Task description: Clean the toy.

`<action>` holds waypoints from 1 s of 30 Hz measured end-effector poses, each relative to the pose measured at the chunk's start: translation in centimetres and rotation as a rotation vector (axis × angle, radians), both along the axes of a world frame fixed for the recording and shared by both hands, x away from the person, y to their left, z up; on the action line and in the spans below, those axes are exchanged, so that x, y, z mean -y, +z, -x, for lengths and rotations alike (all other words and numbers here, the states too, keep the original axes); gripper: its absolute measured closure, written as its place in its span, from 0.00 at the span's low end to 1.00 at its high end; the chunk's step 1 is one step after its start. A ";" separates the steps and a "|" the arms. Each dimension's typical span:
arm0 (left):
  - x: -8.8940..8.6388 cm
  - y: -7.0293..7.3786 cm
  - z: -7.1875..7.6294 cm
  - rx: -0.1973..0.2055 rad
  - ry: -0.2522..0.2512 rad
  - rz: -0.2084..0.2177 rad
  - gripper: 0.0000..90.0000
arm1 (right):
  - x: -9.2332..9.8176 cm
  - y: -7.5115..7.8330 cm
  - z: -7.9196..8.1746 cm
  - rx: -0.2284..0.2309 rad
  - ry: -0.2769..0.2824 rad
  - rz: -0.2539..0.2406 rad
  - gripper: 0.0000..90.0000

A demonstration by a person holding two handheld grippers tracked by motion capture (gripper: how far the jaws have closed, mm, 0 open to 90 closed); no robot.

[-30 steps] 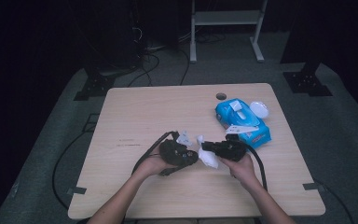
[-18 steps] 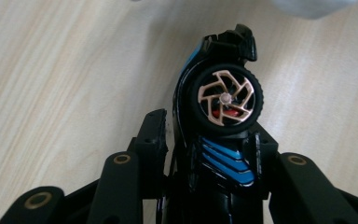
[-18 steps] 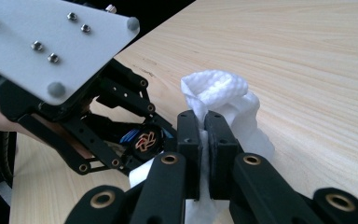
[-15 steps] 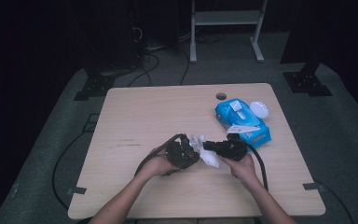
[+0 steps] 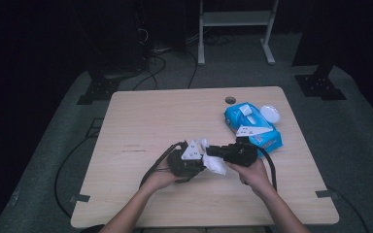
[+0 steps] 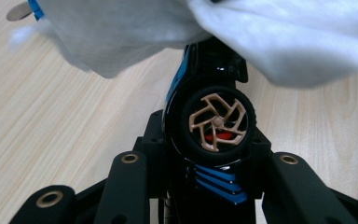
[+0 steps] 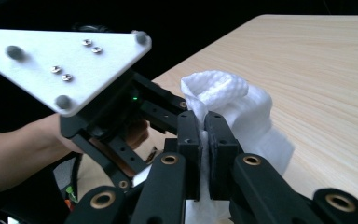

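Toy car [image 6: 209, 140], black with blue stripes and tan-spoked wheel, sitting clamped in my left tongs [image 6: 209, 186], raised above bench [image 5: 150, 121] near front middle so wipe can reach it. Am pinching white wet wipe [image 7: 233, 112] in right tongs [image 7: 204, 154], jaws nearly together on fabric, draping it over car's far end for cleaning. Blue wipe pack [image 5: 252, 126] waiting at right rear of bench.

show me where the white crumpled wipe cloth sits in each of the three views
High view: the white crumpled wipe cloth sits near the table's middle, between the left gripper and right gripper.
Left gripper view: it drapes across the top, above the black and blue toy car.
Right gripper view: centre, pinched in the jaws.
Shared landmark: the light wooden table.
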State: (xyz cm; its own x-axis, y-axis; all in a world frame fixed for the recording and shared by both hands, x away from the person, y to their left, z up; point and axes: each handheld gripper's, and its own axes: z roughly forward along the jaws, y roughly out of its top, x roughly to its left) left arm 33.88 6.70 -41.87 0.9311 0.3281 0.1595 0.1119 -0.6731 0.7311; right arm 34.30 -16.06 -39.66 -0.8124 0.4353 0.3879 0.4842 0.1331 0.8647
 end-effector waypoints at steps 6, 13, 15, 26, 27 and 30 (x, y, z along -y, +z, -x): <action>-0.9 -0.1 -0.2 -0.015 0.019 0.046 0.70 | 1.1 -1.2 -0.6 -0.043 -0.029 0.017 0.95; -0.4 -0.2 -0.1 -0.009 -0.001 0.038 0.70 | 0.4 -0.7 -0.6 -0.060 0.015 -0.024 0.95; -0.1 -0.2 0.1 0.001 -0.011 0.029 0.70 | -0.3 -0.2 -0.4 -0.053 0.049 -0.037 0.95; -0.5 -0.1 0.0 -0.003 -0.012 0.045 0.71 | 0.9 -2.1 -1.4 -0.118 -0.019 -0.025 0.95; -0.4 -0.1 0.0 -0.002 -0.013 0.040 0.72 | 0.8 -2.2 -1.4 -0.109 -0.021 -0.014 0.95; -0.6 -0.1 0.0 -0.004 -0.010 0.046 0.72 | 0.5 -2.0 -1.3 -0.101 -0.017 -0.020 0.95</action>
State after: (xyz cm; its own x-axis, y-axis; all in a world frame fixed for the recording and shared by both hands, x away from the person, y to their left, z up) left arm 33.92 7.27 -41.92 0.9350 0.3258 0.1404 0.1086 -0.6396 0.7610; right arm 35.56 -16.60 -41.67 -0.7616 0.4397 0.4761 0.5709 0.1074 0.8140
